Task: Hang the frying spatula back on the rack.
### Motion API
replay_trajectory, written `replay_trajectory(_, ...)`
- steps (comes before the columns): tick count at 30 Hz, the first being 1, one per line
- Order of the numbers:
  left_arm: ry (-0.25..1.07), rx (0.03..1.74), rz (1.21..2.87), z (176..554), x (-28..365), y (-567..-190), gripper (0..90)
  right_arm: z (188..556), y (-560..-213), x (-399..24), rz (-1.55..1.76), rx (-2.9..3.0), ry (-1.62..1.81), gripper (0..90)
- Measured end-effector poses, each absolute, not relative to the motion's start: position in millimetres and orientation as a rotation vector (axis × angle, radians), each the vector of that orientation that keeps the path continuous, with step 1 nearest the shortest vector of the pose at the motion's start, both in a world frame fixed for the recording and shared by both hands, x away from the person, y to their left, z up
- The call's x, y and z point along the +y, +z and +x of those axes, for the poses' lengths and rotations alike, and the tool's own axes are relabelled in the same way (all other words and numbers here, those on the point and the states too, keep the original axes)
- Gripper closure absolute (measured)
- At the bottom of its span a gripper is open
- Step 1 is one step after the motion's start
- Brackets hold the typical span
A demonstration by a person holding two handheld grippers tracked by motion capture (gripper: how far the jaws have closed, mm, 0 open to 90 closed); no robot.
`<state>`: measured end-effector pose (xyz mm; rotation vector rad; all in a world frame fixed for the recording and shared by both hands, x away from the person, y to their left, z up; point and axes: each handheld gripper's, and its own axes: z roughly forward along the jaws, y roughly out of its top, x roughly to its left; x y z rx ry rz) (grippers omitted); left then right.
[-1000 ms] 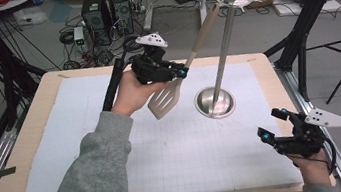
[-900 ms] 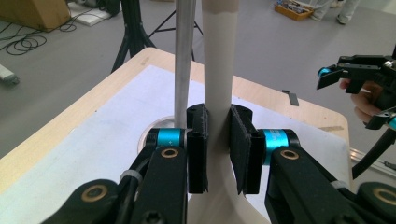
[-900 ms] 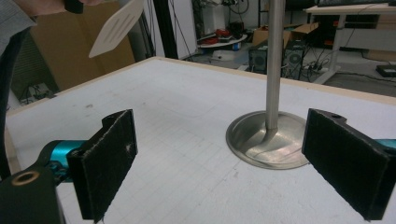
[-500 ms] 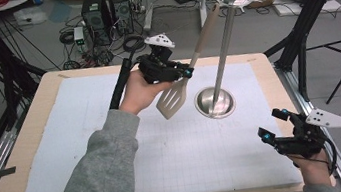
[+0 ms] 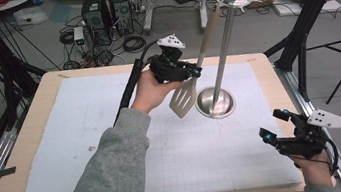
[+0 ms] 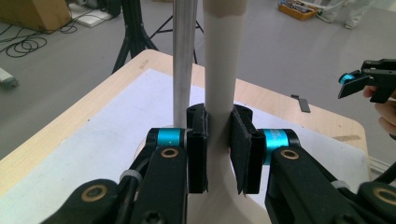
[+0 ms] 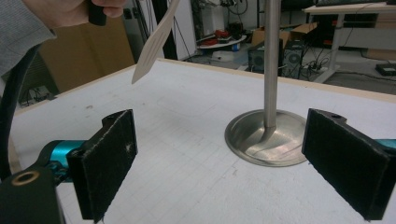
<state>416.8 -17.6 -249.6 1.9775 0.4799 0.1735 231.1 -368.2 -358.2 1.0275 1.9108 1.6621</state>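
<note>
My left gripper (image 5: 194, 71) clamps the spatula (image 5: 185, 99) by its neck, blade hanging above the white mat (image 5: 63, 136), just beside the steel stand (image 5: 216, 102). My right gripper (image 5: 276, 126) rests with jaws spread, nothing between them, near the table's edge.

My left gripper (image 6: 218, 144), matt black plastic with glossy blue metal collars, closed its rough dark pads on the spatula (image 5: 185, 98), whose slotted blade was brushed metal and whose handle looked smooth, pale and matt. The utensil stand (image 5: 216, 102) beside it was polished steel, its dished base mirror-bright. My right gripper (image 7: 219, 163) wore the same coarse, felt-like pads. The table (image 5: 30, 120) was bare pale wood under a matt white gridded mat (image 5: 88, 133).
</note>
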Motion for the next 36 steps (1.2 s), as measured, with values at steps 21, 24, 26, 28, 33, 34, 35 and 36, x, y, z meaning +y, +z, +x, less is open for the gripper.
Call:
replay_trajectory(21, 0.224, 0.487, 1.988, 420, -34, -255, 76.4, 229, -358, -370, 1.031, 1.905, 1.665, 9.1)
replay_trajectory(24, 0.245, 0.493, 1.990, 420, -34, -256, 75.6, 229, -358, -371, 1.031, 1.906, 1.663, 9.1)
replay_trajectory(26, 0.247, 0.488, 1.984, 419, -33, -255, 72.0, 229, -358, -371, 1.030, 1.903, 1.662, 9.1)
replay_trajectory(28, 0.246, 0.482, 1.976, 418, -31, -254, 64.5, 229, -358, -371, 1.030, 1.904, 1.662, 9.1)
replay_trajectory(33, 0.227, 0.475, 1.935, 415, -21, -253, 49.7, 229, -359, -369, 1.033, 1.912, 1.658, 9.1)
replay_trajectory(34, 0.223, 0.472, 1.913, 415, -18, -253, 46.4, 229, -359, -369, 1.031, 1.914, 1.655, 9.1)
replay_trajectory(35, 0.213, 0.469, 1.896, 414, -14, -255, 39.7, 229, -359, -369, 1.026, 1.913, 1.653, 9.1)
replay_trajectory(36, 0.210, 0.462, 1.901, 414, -11, -255, 34.5, 229, -359, -369, 1.029, 1.913, 1.652, 9.1)
